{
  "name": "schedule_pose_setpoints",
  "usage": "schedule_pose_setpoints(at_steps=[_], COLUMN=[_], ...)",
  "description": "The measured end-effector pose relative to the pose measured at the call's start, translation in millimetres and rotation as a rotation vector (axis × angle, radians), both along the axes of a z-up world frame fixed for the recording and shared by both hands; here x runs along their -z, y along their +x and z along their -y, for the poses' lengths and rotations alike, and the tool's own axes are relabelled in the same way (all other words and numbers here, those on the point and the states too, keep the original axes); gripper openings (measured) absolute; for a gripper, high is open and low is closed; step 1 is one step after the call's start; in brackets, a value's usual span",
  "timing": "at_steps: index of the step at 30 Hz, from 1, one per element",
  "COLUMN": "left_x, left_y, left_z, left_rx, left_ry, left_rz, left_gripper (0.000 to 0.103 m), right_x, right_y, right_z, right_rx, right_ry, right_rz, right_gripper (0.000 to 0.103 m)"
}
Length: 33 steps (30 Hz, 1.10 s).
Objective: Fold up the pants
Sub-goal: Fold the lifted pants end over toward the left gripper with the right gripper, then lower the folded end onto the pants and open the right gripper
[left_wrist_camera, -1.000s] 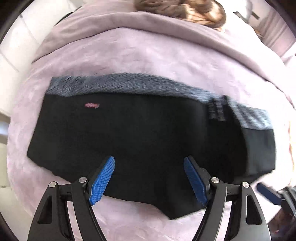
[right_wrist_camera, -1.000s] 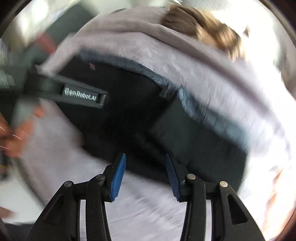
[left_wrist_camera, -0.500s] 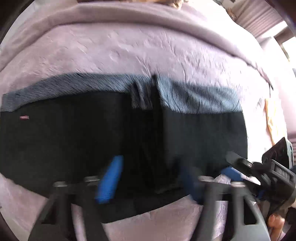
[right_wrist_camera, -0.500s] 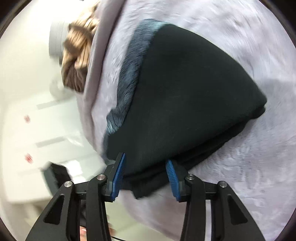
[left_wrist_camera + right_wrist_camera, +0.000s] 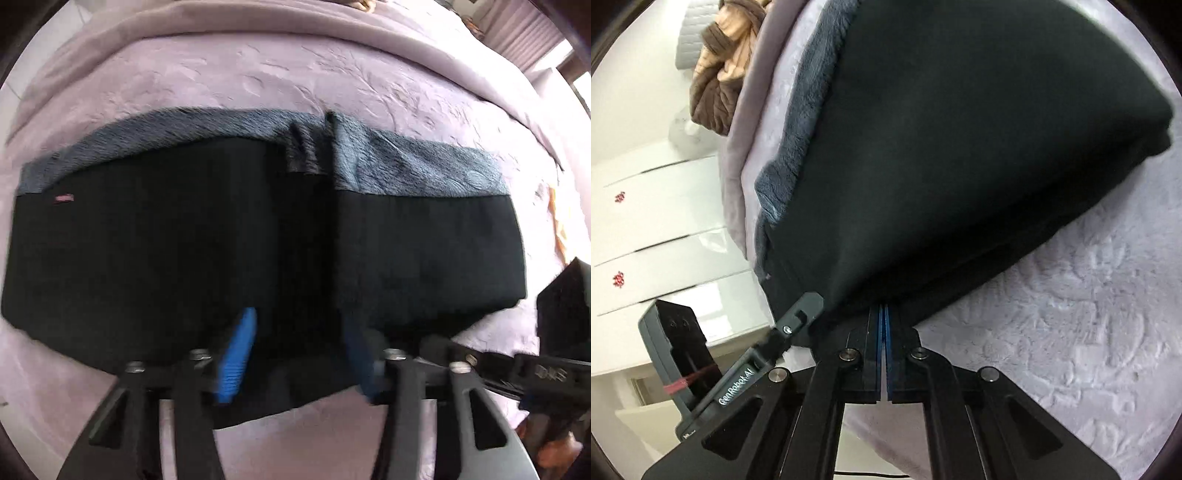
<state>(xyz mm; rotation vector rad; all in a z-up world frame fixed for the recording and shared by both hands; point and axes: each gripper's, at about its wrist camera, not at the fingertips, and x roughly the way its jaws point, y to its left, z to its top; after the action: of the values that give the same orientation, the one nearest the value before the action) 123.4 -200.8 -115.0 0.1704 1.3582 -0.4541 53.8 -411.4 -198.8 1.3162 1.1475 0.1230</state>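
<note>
Black pants with a grey fleecy inner band lie partly folded across a lilac bedspread. My left gripper is open, its blue pads straddling the near edge of the pants at the middle fold. My right gripper is shut on the near edge of the pants, at their right end. The right gripper's body shows at the right edge of the left wrist view. The left gripper's finger shows beside the right one, touching the same edge.
A brown and tan bundle of cloth lies at the far end of the bed. A white cabinet with drawers stands beside the bed. The bedspread lies bare around the pants.
My right gripper has closed on the near edge of the pants. My left gripper has moved right along the pants to the middle fold and its jaws have narrowed somewhat.
</note>
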Motion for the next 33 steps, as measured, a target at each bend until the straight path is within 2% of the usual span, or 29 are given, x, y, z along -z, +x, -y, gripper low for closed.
schedule_pose_setpoints(at_steps=[1, 2, 4, 5, 6, 8, 10, 13, 16, 18, 19, 23, 25, 28, 31, 33], left_x=[-5.6, -11.7, -24.4, -30.8, -38.4, -50.8, -58.6, -61.3, -45.3, -28.1, -23.5, -4.2, -1.4, -1.0, -0.6, -1.5], left_y=[-3.4, -5.4, -4.9, -3.0, -0.5, 7.3, 16.4, 24.5, 34.1, 38.0, 36.4, 29.6, 22.1, 18.8, 20.4, 17.0], left_z=[-2.8, -5.9, -14.8, -15.5, -16.4, -12.5, 2.0, 24.7, 60.8, 77.5, 77.4, 62.3, 62.2, 62.2, 58.7, 55.5], left_rx=[0.006, 0.013, 0.018, 0.016, 0.011, 0.003, 0.012, 0.051, 0.085, 0.105, 0.105, 0.092, 0.113, 0.119, 0.114, 0.124], left_ry=[-0.012, -0.006, 0.020, 0.023, 0.016, -0.005, -0.017, -0.015, -0.003, 0.062, 0.086, 0.109, 0.127, 0.135, 0.120, 0.117], left_rz=[0.010, 0.024, 0.056, 0.074, 0.093, 0.118, 0.145, 0.178, 0.178, 0.193, 0.185, 0.151, 0.174, 0.185, 0.176, 0.182], left_gripper=[0.055, 0.055, 0.055, 0.055, 0.055, 0.055, 0.055, 0.055, 0.055, 0.055, 0.055, 0.055, 0.055, 0.055, 0.056, 0.056], right_x=[-4.3, -15.8, -38.3, -53.0, -67.5, -84.4, -88.1, -74.2, -45.6, -30.7, -28.5, -48.1, -52.6, -46.8, -35.5, -17.2], right_y=[1.4, 4.9, 6.3, 5.7, 5.4, 6.7, 13.2, 29.5, 56.2, 69.3, 72.6, 82.3, 85.0, 84.9, 77.7, 77.9], right_z=[-1.0, -1.8, 2.7, 10.2, 23.4, 55.6, 85.7, 127.4, 145.6, 142.8, 138.4, 108.1, 95.8, 108.9, 140.7, 158.1], right_rx=[-0.033, -0.105, -0.188, -0.207, -0.200, -0.138, -0.066, 0.022, -0.009, -0.042, -0.054, -0.195, -0.262, -0.222, -0.109, -0.058], right_ry=[0.008, -0.031, -0.123, -0.175, -0.233, -0.323, -0.382, -0.436, -0.429, -0.358, -0.354, -0.492, -0.557, -0.476, -0.335, -0.204], right_rz=[0.019, 0.033, 0.069, 0.102, 0.135, 0.169, 0.150, 0.089, 0.037, 0.036, 0.028, 0.058, 0.054, 0.076, 0.097, 0.108], right_gripper=[0.005, 0.007, 0.023, 0.040, 0.050, 0.050, 0.050, 0.050, 0.049, 0.041, 0.041, 0.041, 0.041, 0.045, 0.045, 0.045])
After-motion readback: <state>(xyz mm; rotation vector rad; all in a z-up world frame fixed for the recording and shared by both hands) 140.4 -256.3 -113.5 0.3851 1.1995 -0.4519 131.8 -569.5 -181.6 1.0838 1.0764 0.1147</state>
